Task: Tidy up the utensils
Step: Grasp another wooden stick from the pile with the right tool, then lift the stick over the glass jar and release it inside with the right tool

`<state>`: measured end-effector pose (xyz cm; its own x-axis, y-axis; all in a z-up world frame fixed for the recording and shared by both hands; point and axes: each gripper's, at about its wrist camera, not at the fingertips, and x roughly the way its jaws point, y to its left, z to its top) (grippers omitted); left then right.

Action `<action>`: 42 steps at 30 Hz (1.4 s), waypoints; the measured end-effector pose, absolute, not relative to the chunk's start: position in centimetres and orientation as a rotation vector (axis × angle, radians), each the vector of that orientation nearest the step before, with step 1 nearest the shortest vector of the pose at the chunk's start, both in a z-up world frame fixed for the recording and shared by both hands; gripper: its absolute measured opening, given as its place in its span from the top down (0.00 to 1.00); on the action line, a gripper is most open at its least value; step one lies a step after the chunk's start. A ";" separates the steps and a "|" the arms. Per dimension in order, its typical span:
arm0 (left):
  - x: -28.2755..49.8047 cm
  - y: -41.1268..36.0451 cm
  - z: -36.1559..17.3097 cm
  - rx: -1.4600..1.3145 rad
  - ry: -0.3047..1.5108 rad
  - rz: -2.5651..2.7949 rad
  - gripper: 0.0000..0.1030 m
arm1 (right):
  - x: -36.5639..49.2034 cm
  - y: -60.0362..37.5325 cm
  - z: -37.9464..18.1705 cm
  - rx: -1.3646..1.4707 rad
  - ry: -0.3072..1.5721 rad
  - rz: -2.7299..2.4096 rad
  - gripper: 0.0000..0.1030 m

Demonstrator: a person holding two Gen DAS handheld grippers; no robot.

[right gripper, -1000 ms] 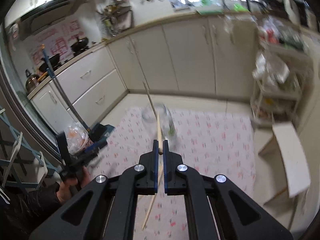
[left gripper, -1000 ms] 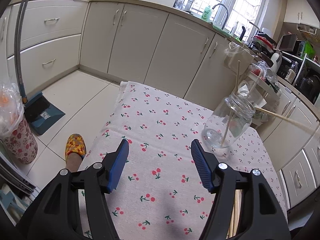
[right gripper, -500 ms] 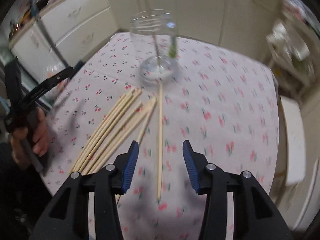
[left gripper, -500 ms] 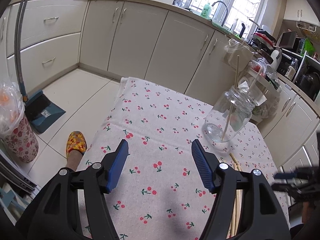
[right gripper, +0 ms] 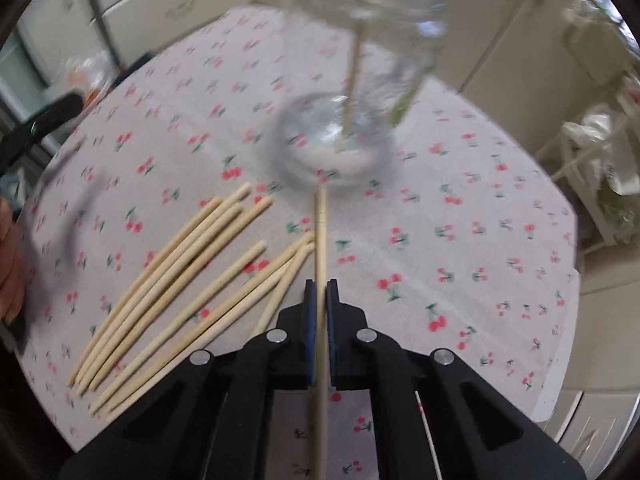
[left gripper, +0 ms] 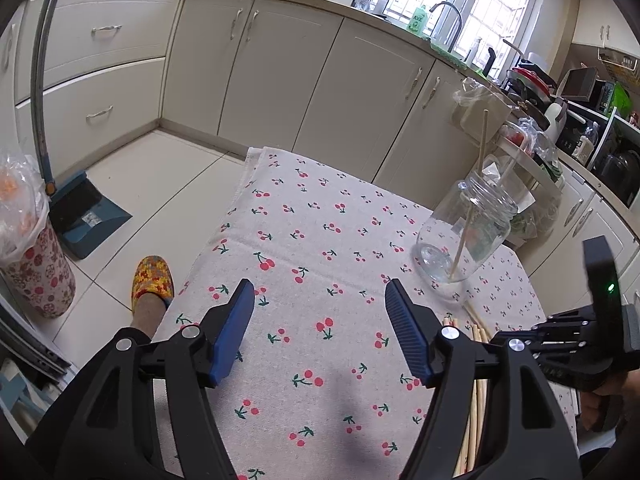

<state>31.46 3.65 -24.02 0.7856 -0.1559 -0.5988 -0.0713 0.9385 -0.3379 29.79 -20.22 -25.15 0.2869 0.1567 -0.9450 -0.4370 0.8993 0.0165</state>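
Closing my right tongs (right gripper: 319, 292) on a single chopstick (right gripper: 320, 236), I am now pinching it flat between the blue pads where half a second ago those jaws were standing apart above it, so the next stick is secured for its trip to the jar. Just left of it, the remaining loose chopsticks (right gripper: 180, 276) are lying fanned on the cherry tablecloth (right gripper: 460, 216), still waiting to be sorted. Farther out, the held stick's far tip is reaching almost to the foot of the glass jar (right gripper: 360, 80), which is already holding one chopstick upright. My left tongs (left gripper: 320, 324) are hovering with jaws wide apart and gripping nothing, pointing across the cloth toward that jar (left gripper: 468, 232), unmoved from a second ago.
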 end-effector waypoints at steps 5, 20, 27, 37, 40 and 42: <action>31.6 3.0 -24.1 -0.348 0.677 -0.053 0.34 | 29.5 -26.7 -19.4 0.173 0.994 0.285 0.94; 31.7 2.9 -24.6 -0.389 0.681 -0.067 0.32 | 38.1 -24.3 -10.5 0.460 0.359 0.196 0.94; 31.8 3.0 -24.8 -0.404 0.687 -0.070 0.31 | 38.3 -22.2 -14.6 0.343 0.397 0.169 0.94; 32.0 2.9 -24.9 -0.393 0.698 -0.052 0.30 | 33.7 -23.6 -16.0 0.337 0.517 0.215 0.68; 32.0 2.6 -24.8 -0.375 0.700 -0.044 0.30 | 30.7 -25.3 -15.9 0.366 0.569 0.216 0.68; 32.0 2.3 -24.7 -0.352 0.704 -0.036 0.30 | 27.8 -26.2 -17.0 0.371 0.685 0.221 0.68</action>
